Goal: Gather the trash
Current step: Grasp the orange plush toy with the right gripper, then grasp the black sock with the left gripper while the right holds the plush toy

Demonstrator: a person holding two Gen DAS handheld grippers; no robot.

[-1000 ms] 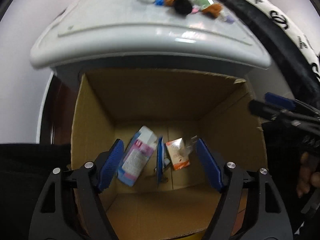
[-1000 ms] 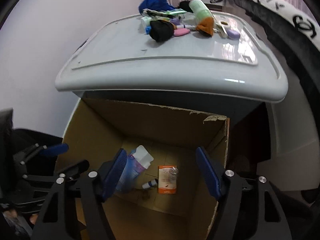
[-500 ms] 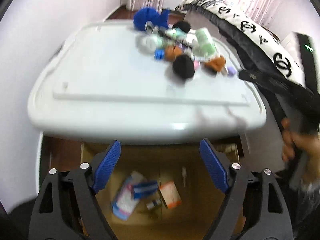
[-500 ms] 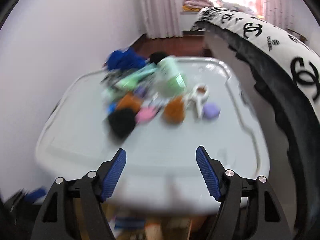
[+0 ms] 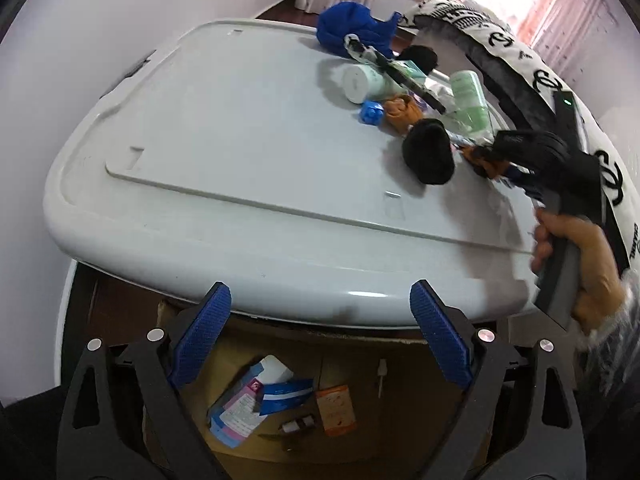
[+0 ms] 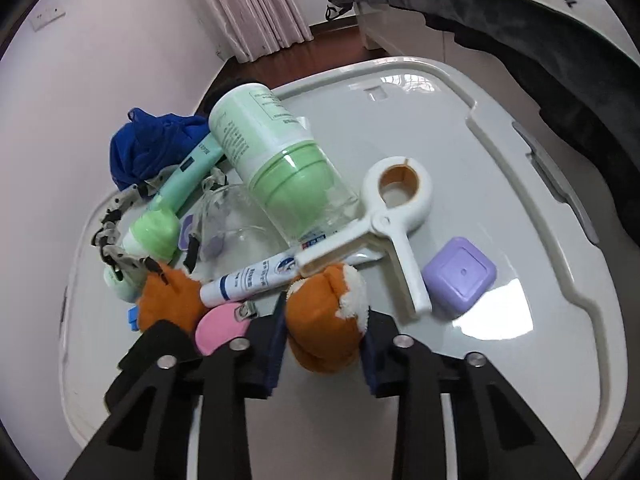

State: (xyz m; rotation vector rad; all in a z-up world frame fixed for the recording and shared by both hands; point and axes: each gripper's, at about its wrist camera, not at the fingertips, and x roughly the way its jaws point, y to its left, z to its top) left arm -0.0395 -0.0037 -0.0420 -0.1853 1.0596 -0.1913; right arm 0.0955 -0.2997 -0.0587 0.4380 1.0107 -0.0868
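Note:
A pile of items lies on the white plastic lid (image 6: 460, 128): a green bottle (image 6: 276, 152), a toothpaste tube (image 6: 256, 276), a white clamp (image 6: 396, 216), a purple box (image 6: 460, 272), a pink disc (image 6: 218, 326) and two orange plush items. My right gripper (image 6: 324, 344) has its jaws closed against the sides of the nearer orange plush sock (image 6: 328, 320) on the lid. My left gripper (image 5: 320, 344) is open and empty at the lid's front edge, above the cardboard box (image 5: 224, 440) holding packets (image 5: 248, 400).
A blue cloth (image 5: 352, 28), a black sock (image 5: 428, 152) and a blue cube (image 5: 370, 112) also lie on the lid (image 5: 220, 140). A black-and-white bedspread (image 5: 520, 52) runs along the right. A white wall (image 6: 80, 60) is to the left.
Both grippers rose from over the cardboard box to the lid. The right gripper moved forward into the pile and closed its jaws on the orange plush sock. The left stayed open.

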